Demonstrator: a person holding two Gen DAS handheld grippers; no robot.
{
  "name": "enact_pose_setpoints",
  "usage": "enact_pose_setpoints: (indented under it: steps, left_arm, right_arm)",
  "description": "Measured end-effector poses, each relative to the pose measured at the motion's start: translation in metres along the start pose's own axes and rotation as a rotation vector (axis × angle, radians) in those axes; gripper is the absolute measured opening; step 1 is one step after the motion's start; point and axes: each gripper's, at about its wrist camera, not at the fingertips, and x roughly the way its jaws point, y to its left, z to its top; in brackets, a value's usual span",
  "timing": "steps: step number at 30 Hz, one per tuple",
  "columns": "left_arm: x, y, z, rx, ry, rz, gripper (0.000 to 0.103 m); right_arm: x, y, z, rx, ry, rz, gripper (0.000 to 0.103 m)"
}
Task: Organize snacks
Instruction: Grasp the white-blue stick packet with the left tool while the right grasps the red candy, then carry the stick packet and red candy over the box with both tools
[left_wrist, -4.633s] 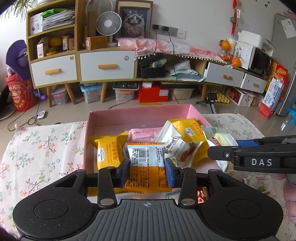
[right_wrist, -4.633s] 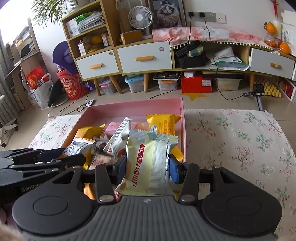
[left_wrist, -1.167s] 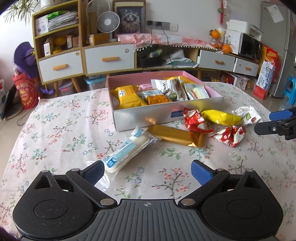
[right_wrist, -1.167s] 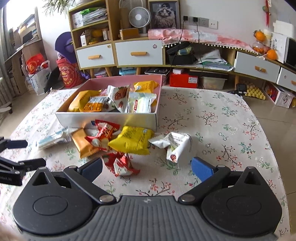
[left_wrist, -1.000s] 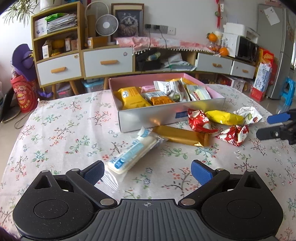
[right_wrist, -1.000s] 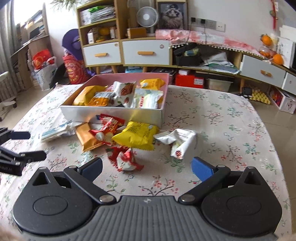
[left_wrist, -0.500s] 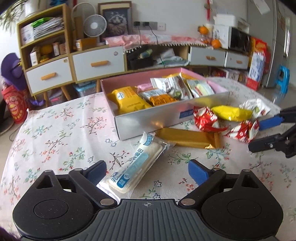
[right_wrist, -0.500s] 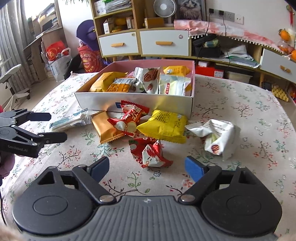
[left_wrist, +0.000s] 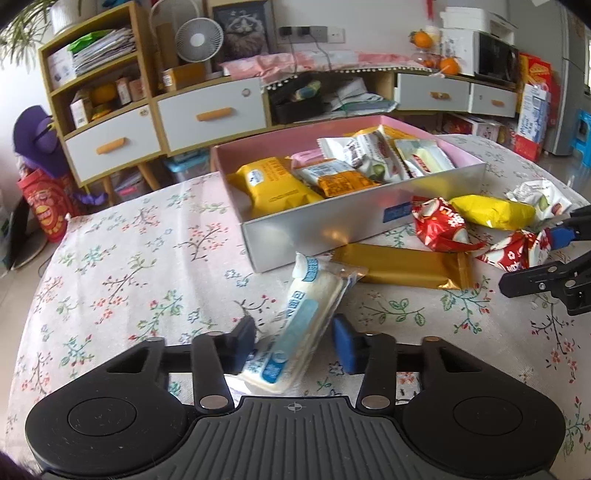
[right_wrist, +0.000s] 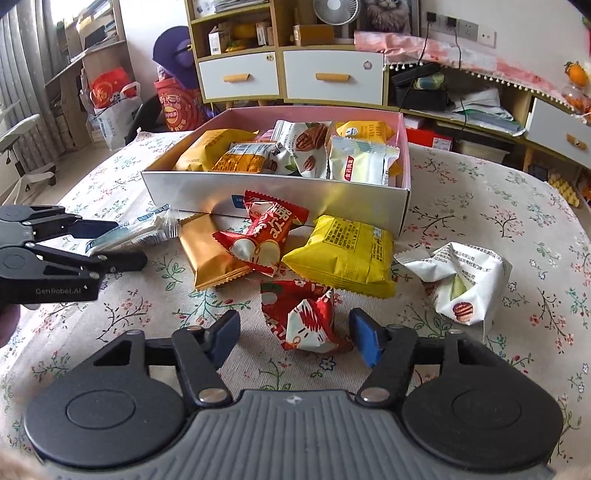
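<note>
A pink-lined box (left_wrist: 362, 218) holding several snack packets sits on the floral tablecloth. A long white-and-blue packet (left_wrist: 303, 314) lies between the jaws of my left gripper (left_wrist: 293, 341), which are closing. The left pad touches the wrapper's edge and the right pad stands a little off it. In the right wrist view, a crumpled red-and-white packet (right_wrist: 303, 317) lies between the jaws of my right gripper (right_wrist: 294, 338), which are also closing. Its right pad is close to the wrapper and its left pad is well clear of it.
In front of the box lie a gold bar (left_wrist: 399, 264), a red packet (left_wrist: 439, 225), a yellow packet (left_wrist: 491, 212) and a crumpled white packet (right_wrist: 465, 280). Shelves and drawers stand behind the table. Bare cloth spreads to the left (left_wrist: 129, 266).
Both grippers have moved forward and down onto their packets. Their jaws, wide apart a second ago, have narrowed around the white-and-blue packet and the red-and-white packet.
</note>
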Motion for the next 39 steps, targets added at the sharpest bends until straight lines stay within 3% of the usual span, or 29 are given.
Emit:
enact_pose_setpoints:
  steps: [7,25,39]
  left_arm:
    - [-0.004,0.001,0.000,-0.051,0.025,0.019,0.027]
    - [-0.018,0.007,0.004,-0.225,0.077,-0.035,0.017]
    - [-0.032,0.009,0.011,-0.302,0.050,-0.065,0.017]
  right_arm:
    - [-0.001,0.004,0.001,-0.019,-0.002,-0.003,0.036]
    - [-0.010,0.020,0.007,-0.049,0.008,0.080,0.034]
    - [-0.020,0.035,0.013,-0.061,-0.018,0.144,0.034]
